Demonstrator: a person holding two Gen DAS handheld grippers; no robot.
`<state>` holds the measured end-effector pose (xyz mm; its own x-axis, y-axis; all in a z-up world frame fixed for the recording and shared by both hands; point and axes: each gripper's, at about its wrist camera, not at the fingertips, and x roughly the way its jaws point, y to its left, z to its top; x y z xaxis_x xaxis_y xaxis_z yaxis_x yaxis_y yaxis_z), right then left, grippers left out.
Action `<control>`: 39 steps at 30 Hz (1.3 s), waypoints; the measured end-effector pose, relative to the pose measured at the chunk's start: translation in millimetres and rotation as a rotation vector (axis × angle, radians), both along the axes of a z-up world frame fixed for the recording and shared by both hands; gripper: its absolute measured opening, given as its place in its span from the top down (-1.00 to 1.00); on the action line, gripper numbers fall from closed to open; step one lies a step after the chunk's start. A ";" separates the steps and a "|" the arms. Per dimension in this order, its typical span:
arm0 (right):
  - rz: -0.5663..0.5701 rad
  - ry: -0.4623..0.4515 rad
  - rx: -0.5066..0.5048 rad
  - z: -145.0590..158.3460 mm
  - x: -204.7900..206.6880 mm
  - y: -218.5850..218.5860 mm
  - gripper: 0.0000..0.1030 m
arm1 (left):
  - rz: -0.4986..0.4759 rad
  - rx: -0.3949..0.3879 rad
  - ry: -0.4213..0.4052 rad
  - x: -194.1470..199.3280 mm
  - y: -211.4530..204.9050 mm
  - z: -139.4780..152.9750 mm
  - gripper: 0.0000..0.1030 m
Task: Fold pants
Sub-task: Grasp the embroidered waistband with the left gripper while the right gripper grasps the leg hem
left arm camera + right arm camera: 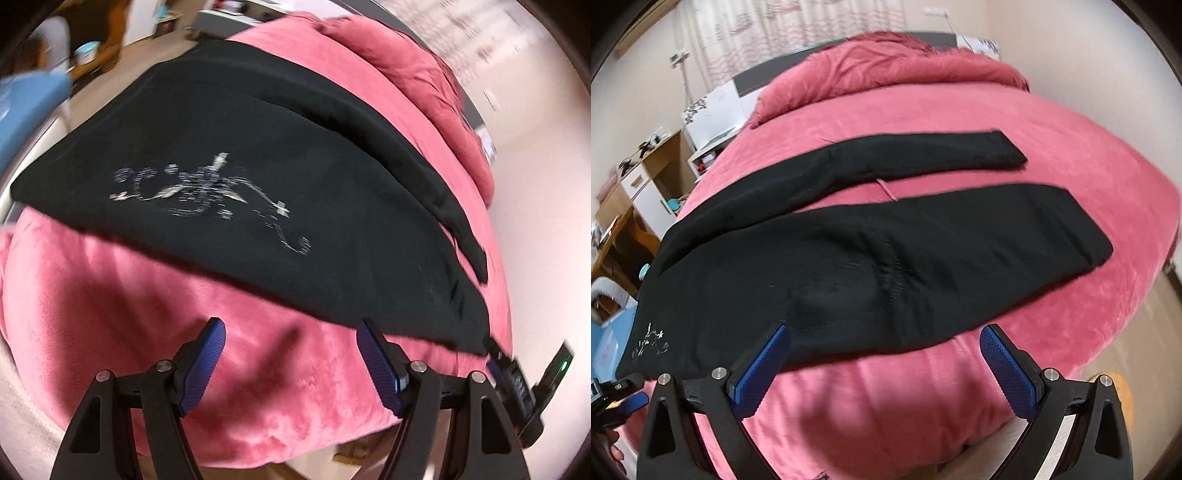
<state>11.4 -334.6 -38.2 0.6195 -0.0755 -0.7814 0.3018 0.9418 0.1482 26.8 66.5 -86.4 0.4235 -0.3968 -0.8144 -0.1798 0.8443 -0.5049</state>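
Pants (871, 273) lie flat and unfolded on the pink bedspread (1052, 122), legs splayed apart; folding has not begun. Your left gripper (291, 334) and right gripper (886, 341) hover at their near edge, fingers apart, empty.

A pink plush blanket (1015, 122) covered the bed before me and filled most of the right wrist frame. A bunched duvet (894, 62) of the same pink lay at the upper centre, against a dark headboard (757, 75). Patterned curtains (783, 26) hung across the top. At the left edge stood a wooden desk (646, 166) with small objects on it, too blurred for me to name. In the left wrist frame, something blue (26, 110) sat at the upper left.
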 end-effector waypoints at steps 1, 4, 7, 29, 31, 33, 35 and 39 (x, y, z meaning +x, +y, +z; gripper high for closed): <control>-0.013 0.015 0.022 -3.7 1.3 -10.7 -1.00 | 0.026 -0.016 -0.007 0.6 3.8 -2.1 -0.45; -0.065 0.039 0.152 -15.5 2.0 -47.4 -1.00 | 0.067 -0.023 -0.011 4.8 10.7 -11.2 -0.45; -0.156 0.013 0.266 -25.8 -3.1 -87.9 -1.00 | 0.044 0.059 -0.047 8.3 8.3 -15.9 -0.42; -0.401 -0.090 0.562 -69.9 14.7 -181.0 0.25 | 0.297 -0.174 -0.072 40.3 67.3 -39.5 -0.34; -0.396 -0.081 0.547 -70.5 13.9 -182.9 0.37 | 0.288 -0.158 -0.065 42.4 66.0 -40.5 -0.26; -0.391 -0.075 0.541 -72.3 10.0 -185.1 0.44 | 0.277 -0.132 -0.060 45.2 64.1 -40.2 -0.13; -0.393 -0.074 0.543 -73.7 9.2 -187.1 0.50 | 0.283 -0.112 -0.050 41.6 69.3 -41.2 0.16; -0.397 -0.078 0.535 -70.7 6.5 -189.3 0.72 | 0.295 -0.132 -0.033 34.1 77.1 -45.8 0.74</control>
